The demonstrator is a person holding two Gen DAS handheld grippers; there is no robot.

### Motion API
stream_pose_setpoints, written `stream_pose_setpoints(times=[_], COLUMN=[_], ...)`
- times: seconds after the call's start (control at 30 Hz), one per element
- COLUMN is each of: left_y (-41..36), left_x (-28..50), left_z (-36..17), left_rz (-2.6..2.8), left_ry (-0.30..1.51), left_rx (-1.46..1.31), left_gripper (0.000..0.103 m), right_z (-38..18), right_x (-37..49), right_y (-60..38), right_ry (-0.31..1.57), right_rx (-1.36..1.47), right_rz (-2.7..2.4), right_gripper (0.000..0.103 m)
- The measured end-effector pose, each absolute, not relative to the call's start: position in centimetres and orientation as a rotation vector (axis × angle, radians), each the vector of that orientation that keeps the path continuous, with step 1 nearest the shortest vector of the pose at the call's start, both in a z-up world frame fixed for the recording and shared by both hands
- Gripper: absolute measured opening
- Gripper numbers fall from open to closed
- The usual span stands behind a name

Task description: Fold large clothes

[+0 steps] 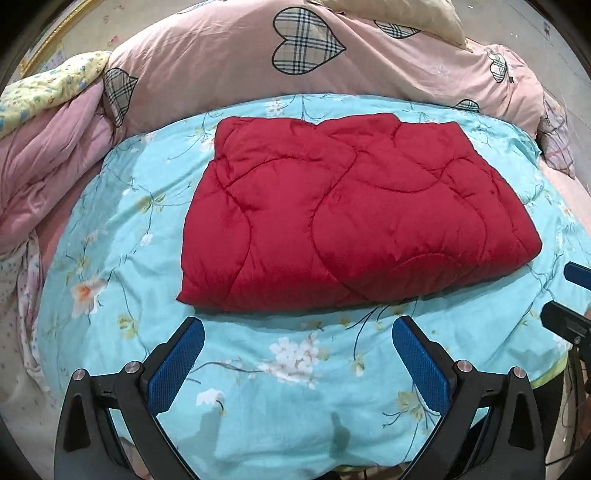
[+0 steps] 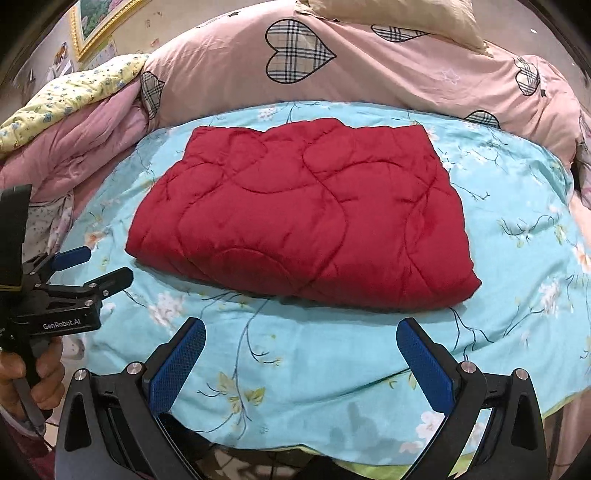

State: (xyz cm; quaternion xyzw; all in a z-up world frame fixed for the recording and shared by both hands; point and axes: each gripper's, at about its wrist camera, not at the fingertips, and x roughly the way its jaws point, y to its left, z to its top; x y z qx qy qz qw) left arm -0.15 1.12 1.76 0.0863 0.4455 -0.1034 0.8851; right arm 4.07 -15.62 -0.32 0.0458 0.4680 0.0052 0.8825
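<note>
A red quilted garment [image 1: 347,214] lies folded into a flat rectangle on the light-blue floral sheet [image 1: 258,369]; it also shows in the right wrist view [image 2: 303,221]. My left gripper [image 1: 297,328] is open and empty, its blue pads just short of the garment's near edge. My right gripper [image 2: 301,328] is open and empty, also just short of the near edge. In the right wrist view the left gripper [image 2: 107,266] shows at the left, open, held by a hand. The right gripper's fingertips [image 1: 576,275] show at the left wrist view's right edge.
A pink duvet with plaid hearts [image 1: 295,62] is piled behind the garment. Pink bedding [image 1: 48,158] and a yellow floral quilt [image 1: 48,88] lie at the left. A beige pillow [image 2: 399,18] sits at the back. A framed picture [image 2: 96,22] hangs on the wall.
</note>
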Motion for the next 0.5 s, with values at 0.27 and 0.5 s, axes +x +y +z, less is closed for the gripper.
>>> stream_pose_setpoints(times=[0.27,0.5], left_y=[0.3,0.4], left_x=[2.2,5.1], left_z=[1.7,0.4], left_rz=[-0.178,-0.16], left_ry=[0.934,0.967], left_rx=[0.223,0.218], left_gripper=[0.102,0.102], right_z=[-1.6,-2.4], right_x=[6.4,8.4], right_y=[-15.3,-15.1], right_ry=[0.989,1.005], right_rx=[0.094,0.085], right_rz=[-0.02,-0.019], right_gripper=[0.103,0.103])
